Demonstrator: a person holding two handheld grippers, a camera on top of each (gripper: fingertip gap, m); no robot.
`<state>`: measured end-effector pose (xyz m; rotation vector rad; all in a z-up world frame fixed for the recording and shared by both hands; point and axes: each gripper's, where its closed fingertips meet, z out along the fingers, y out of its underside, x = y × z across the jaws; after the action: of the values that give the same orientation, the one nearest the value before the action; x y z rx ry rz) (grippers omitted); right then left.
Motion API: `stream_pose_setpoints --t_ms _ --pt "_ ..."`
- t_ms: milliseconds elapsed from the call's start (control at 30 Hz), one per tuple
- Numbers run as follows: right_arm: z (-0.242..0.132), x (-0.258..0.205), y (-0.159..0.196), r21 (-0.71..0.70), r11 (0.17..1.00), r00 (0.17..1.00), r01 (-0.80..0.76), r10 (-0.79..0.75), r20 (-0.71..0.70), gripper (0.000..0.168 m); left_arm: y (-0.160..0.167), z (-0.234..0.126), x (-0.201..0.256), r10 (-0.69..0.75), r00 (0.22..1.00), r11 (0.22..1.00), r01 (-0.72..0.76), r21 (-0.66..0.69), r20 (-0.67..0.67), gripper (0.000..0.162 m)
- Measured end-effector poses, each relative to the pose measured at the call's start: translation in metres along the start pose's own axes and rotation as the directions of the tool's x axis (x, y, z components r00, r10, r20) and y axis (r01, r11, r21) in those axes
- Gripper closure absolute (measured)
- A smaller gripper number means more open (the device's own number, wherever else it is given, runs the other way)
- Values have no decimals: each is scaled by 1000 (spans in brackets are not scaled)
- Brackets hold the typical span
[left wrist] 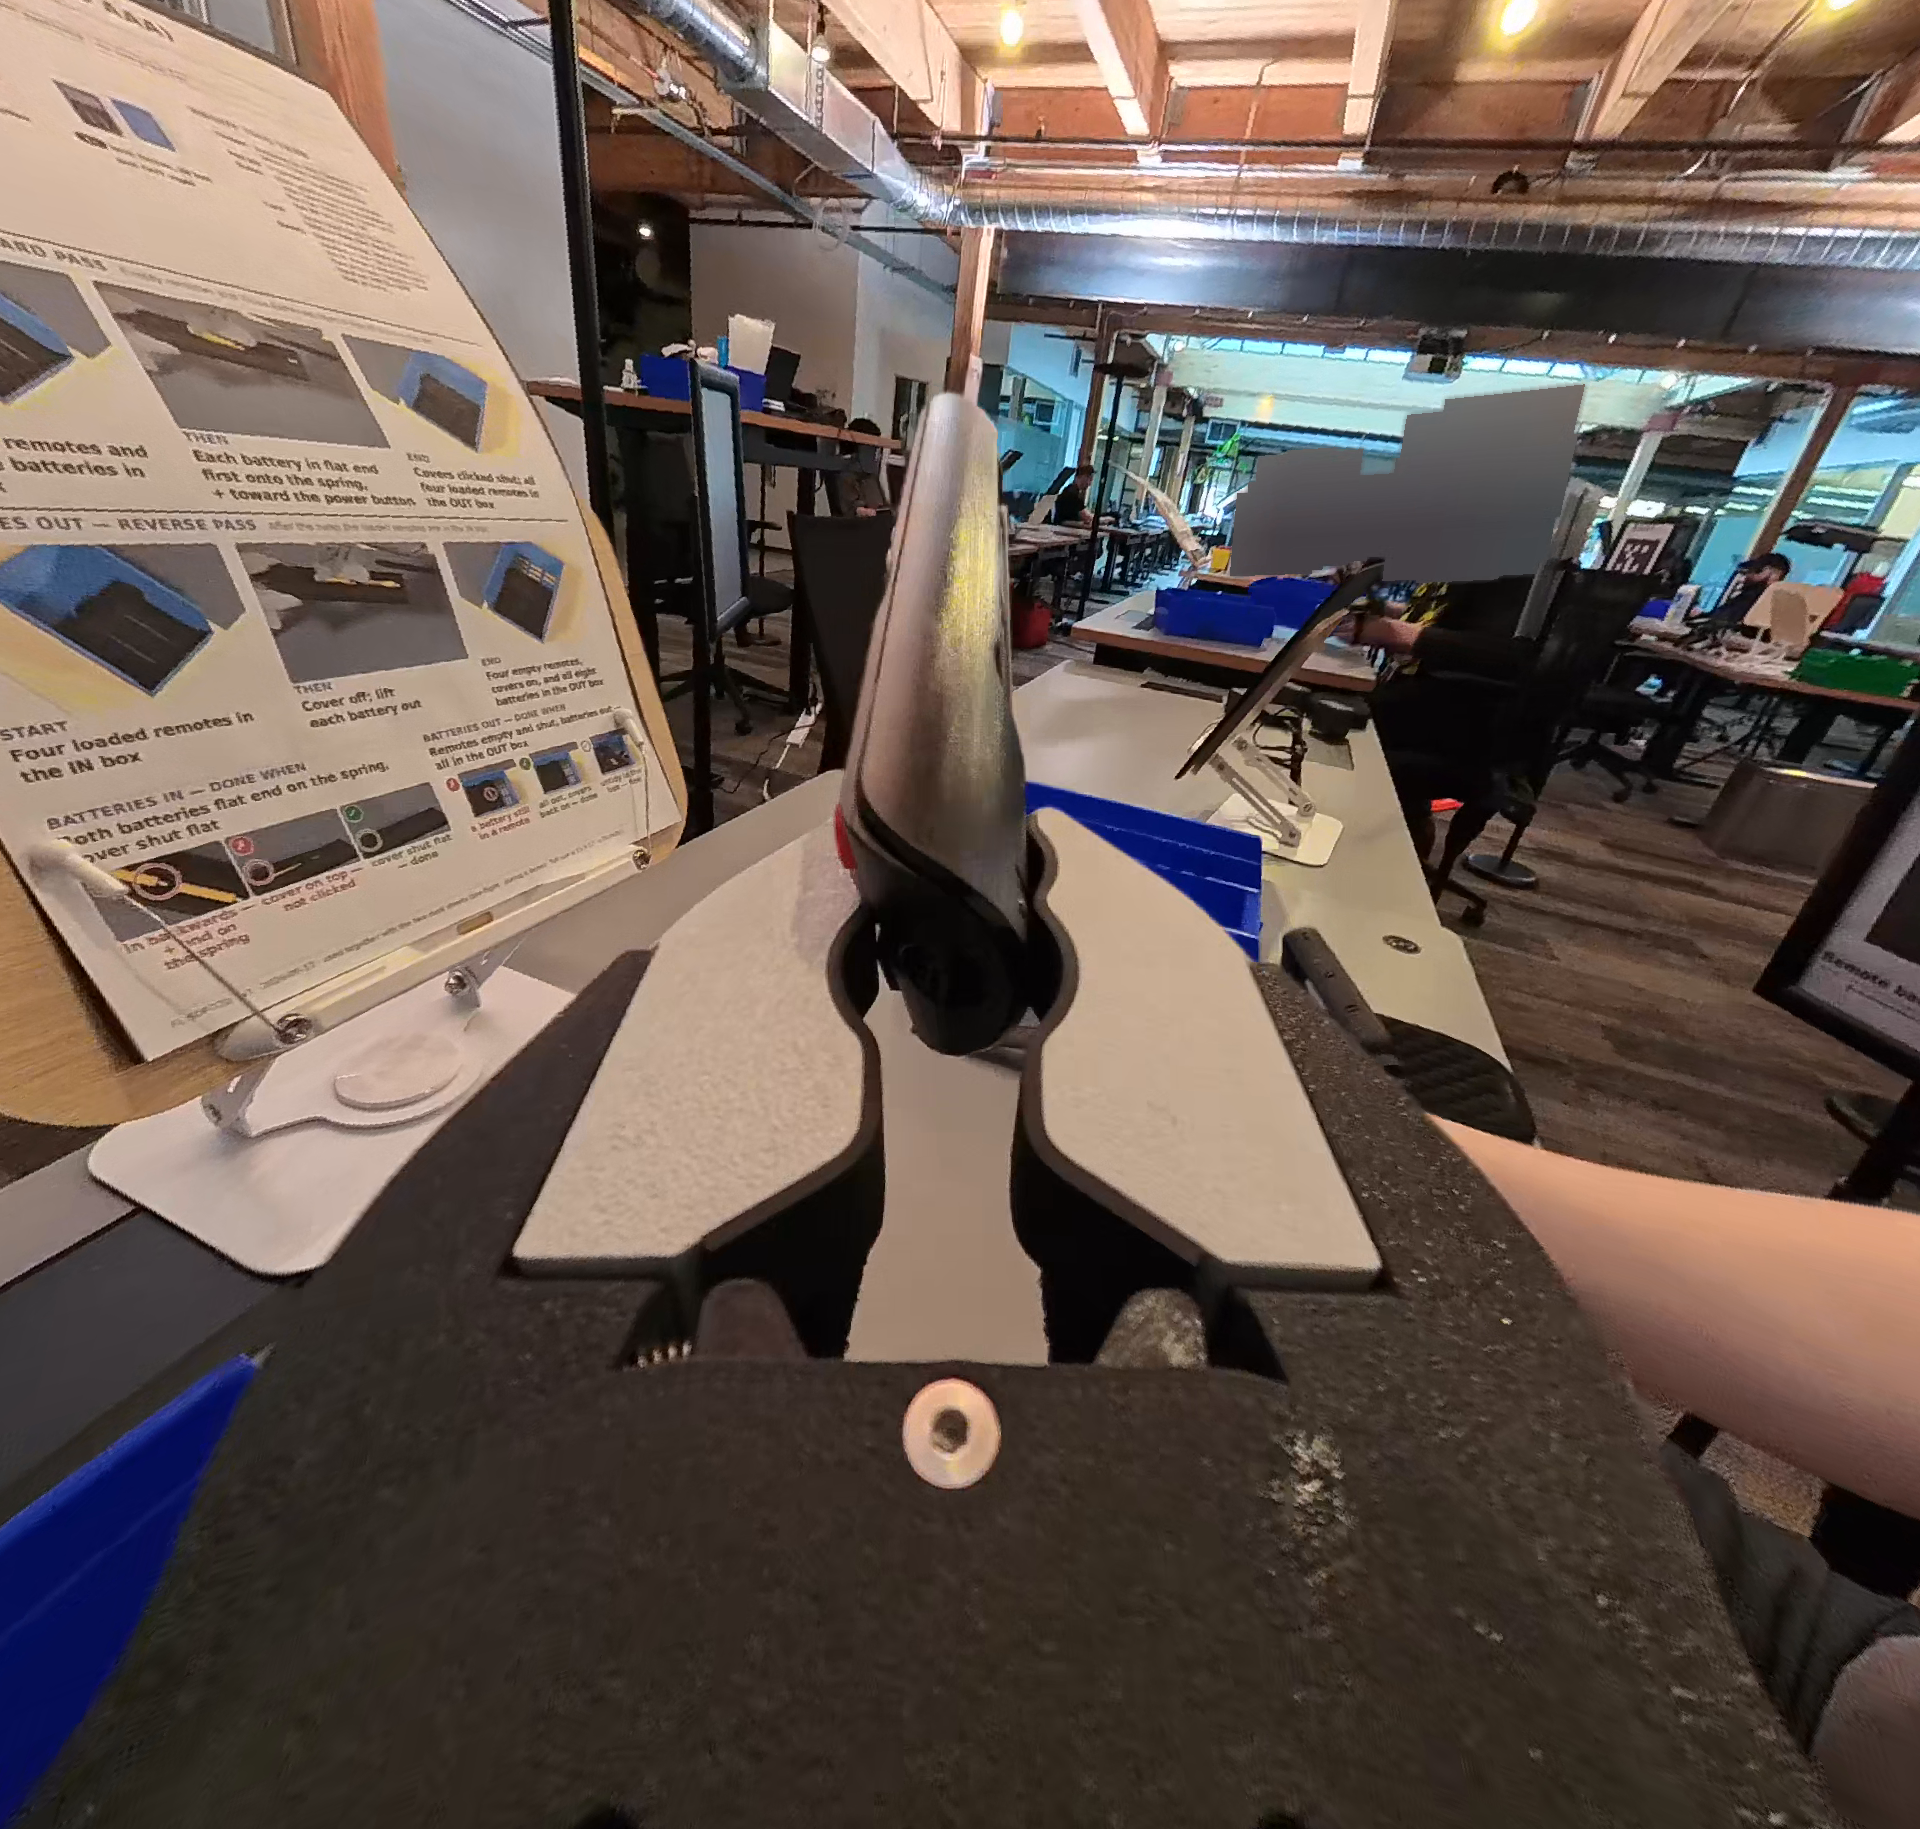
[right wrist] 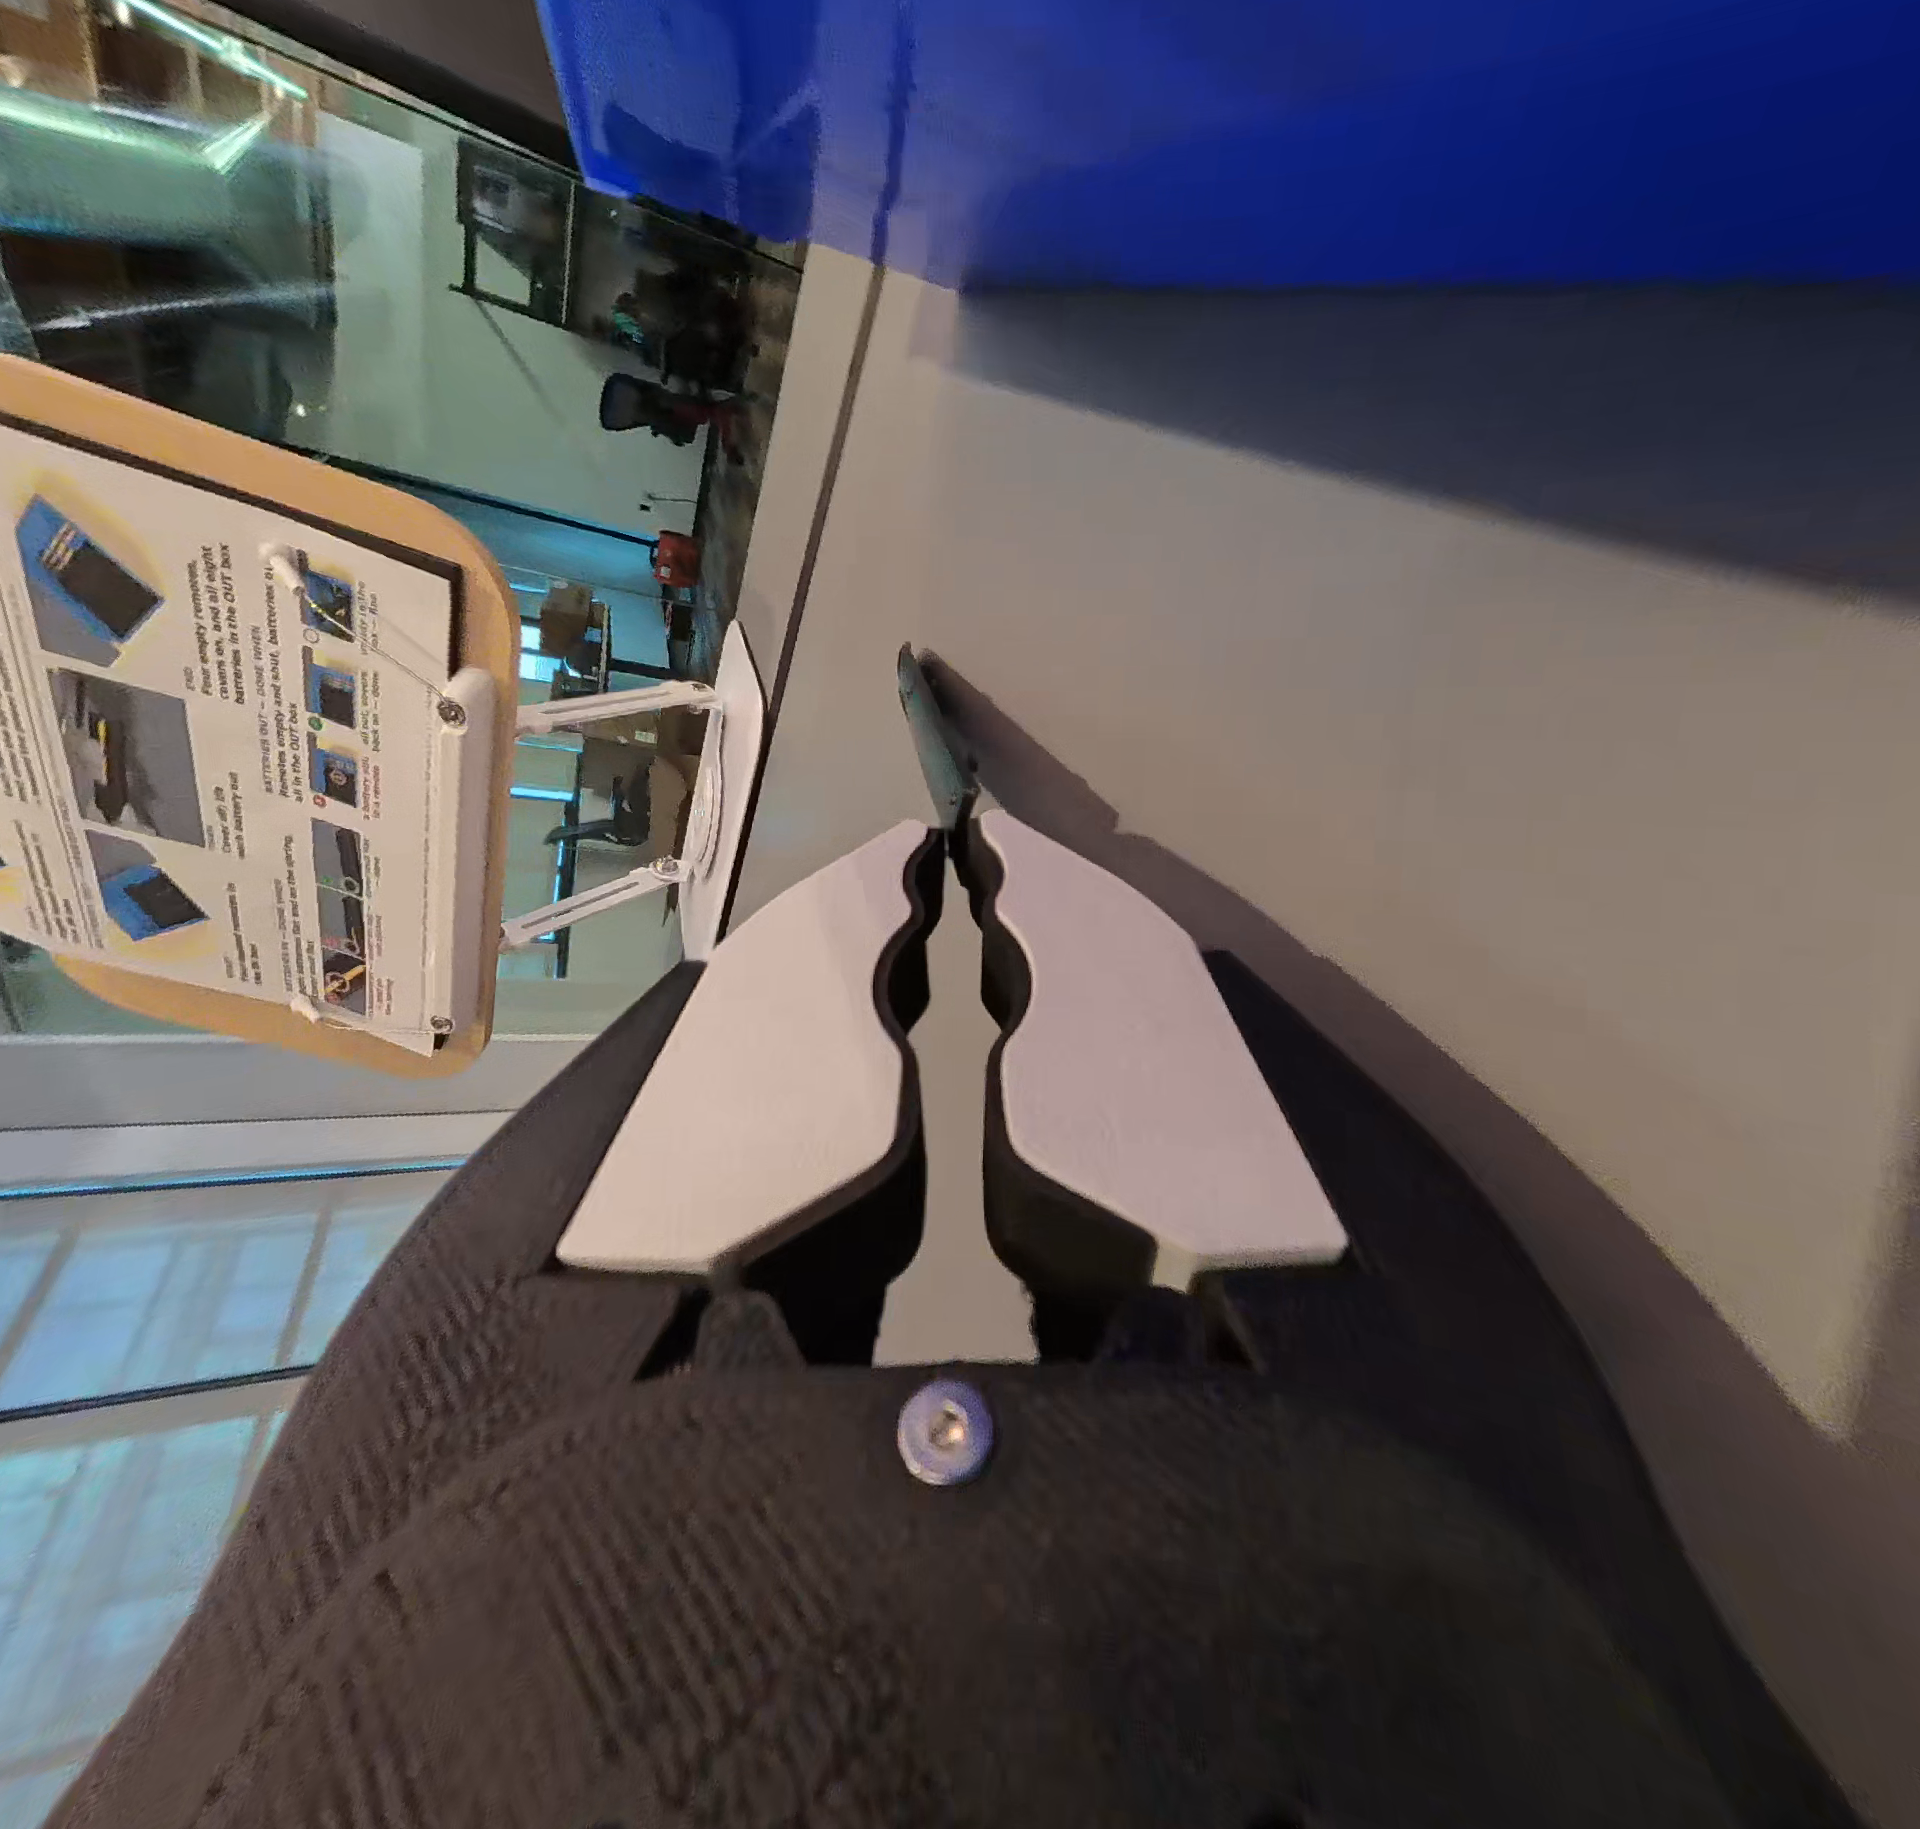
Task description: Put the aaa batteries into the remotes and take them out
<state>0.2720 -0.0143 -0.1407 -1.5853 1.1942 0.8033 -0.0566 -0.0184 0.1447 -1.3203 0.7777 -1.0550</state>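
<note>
1. Left claw (left wrist: 943, 932) is clamped on the bottom end of a black remote (left wrist: 940, 699), which stands nearly upright in the air above the grey worktop (left wrist: 1101, 730)
2. Right claw (right wrist: 951, 839) is pinched shut on a thin dark flat piece (right wrist: 935, 735), probably the battery cover, held just off the worktop (right wrist: 1351, 740)
3. A blue bin (right wrist: 1247, 86) sits near the right claw; what's in it is hidden
4. The instruction sheet on a stand (left wrist: 260, 532) sits at the left, and another blue bin (left wrist: 1153, 865) lies behind the remote
</note>
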Motion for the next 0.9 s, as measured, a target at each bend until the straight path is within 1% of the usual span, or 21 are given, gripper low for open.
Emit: stream_pose_setpoints --t_ms 33,100,167,233,367,400,467,533,600,667,800,833,900 --pt "0 2 3 -11 1000 1000 -21 21 -12 159 -1 -2 0 -7 1000 1000 7 6 -7 139" --pt "-1 3 9 -27 996 996 -89 89 -18 139 -4 -6 0 -11 1000 1000 12 22 -11 139" --pt "-5 4 9 -4 990 989 -144 144 -13 132 -6 -10 0 -12 1000 999 13 32 -11 139" --pt "-9 4 8 17 987 986 -163 163 -21 127 -8 -13 -1 -11 1000 999 12 40 -9 139" --pt "-22 3 1 74 985 987 -158 160 -27 111 -6 -15 -2 -17 1000 1000 17 24 -17 139" --pt "-24 1 2 69 987 988 -147 149 -27 108 -4 -15 -3 -19 1000 1000 19 16 -16 139" --pt "-27 -4 8 26 990 990 -136 137 -24 105 -1 -13 -4 -20 1000 1000 20 2 -13 139" --pt "-28 -10 20 -57 985 986 -165 165 -8 97 1 -10 -3 -18 1000 1000 18 -8 -13 139" --pt "-31 -16 27 -110 978 984 -177 179 8 96 3 -6 0 -11 1000 1000 11 -23 -18 139" --pt "-32 -15 26 -155 978 990 -138 140 -3 93 4 -3 4 0 1000 999 -1 -40 -26 139" --pt "-29 -8 18 -198 980 999 -20 12 -43 87 6 5 13 25 999 998 -27 -63 -35 139" --pt "-29 -7 21 -229 973 999 -15 4 -46 83 6 6 15 27 999 998 -30 -60 -40 139" --pt "-31 -9 26 -286 958 999 -33 23 -39 82 4 8 20 16 998 998 -19 -52 -62 139"
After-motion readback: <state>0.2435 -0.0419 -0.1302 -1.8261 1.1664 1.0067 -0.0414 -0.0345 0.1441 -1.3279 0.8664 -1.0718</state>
